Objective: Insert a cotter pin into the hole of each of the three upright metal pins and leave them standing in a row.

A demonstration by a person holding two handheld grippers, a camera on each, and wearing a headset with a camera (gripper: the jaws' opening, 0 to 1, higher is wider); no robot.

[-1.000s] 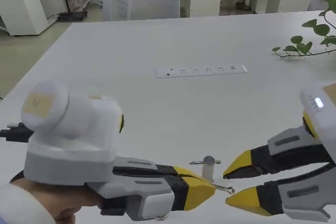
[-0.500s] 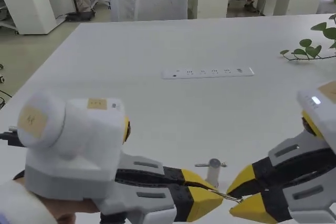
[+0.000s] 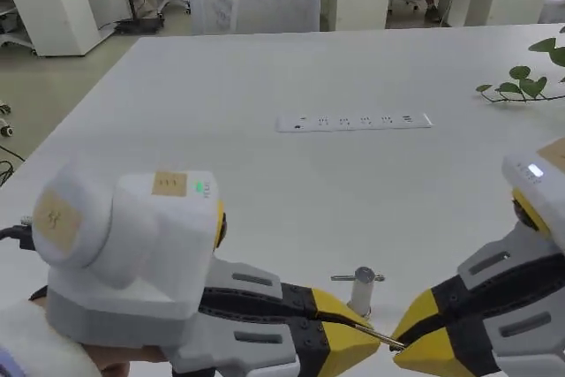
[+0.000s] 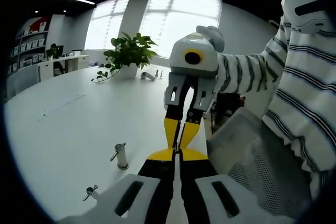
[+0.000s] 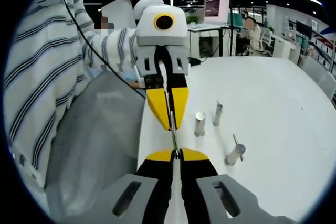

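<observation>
**Q:** Grippers first, from the head view: how do they stand?

**A:** Low in the picture, the left gripper (image 3: 364,338), grey and black with yellow tips, is clenched on a thin silver wire cotter pin (image 3: 382,335). The wire pokes out toward the right gripper (image 3: 403,347), whose tips are now pinched on its other end. A second ago those jaws were spread around that end, and half a second ago they were narrowing.

**Q:** And the post it belongs to?

**A:** A short silver upright metal pin (image 3: 362,294) stands on the white table (image 3: 265,174) just behind the tips. A fitted cotter pin (image 3: 357,277) lies crosswise through its head, the same as before. Far behind lies a white power strip (image 3: 355,121).

**Q:** The left gripper view?

**A:** Its own jaws are pressed together, meeting the right gripper (image 4: 179,144) tip to tip. Off to the side one metal pin (image 4: 122,157) stands with a cross-piece in its head. A second one (image 4: 91,191) sits nearer the camera, and I cannot tell whether it is upright.

**Q:** The right gripper view?

**A:** Its own jaws are closed on the wire (image 5: 172,139), which runs straight into the left gripper (image 5: 170,125), also closed. Three silver pins sit on the table beside them: two farther off (image 5: 199,124) (image 5: 218,113), and the nearest (image 5: 234,155) looking tilted with a cross-piece through its top.
</observation>
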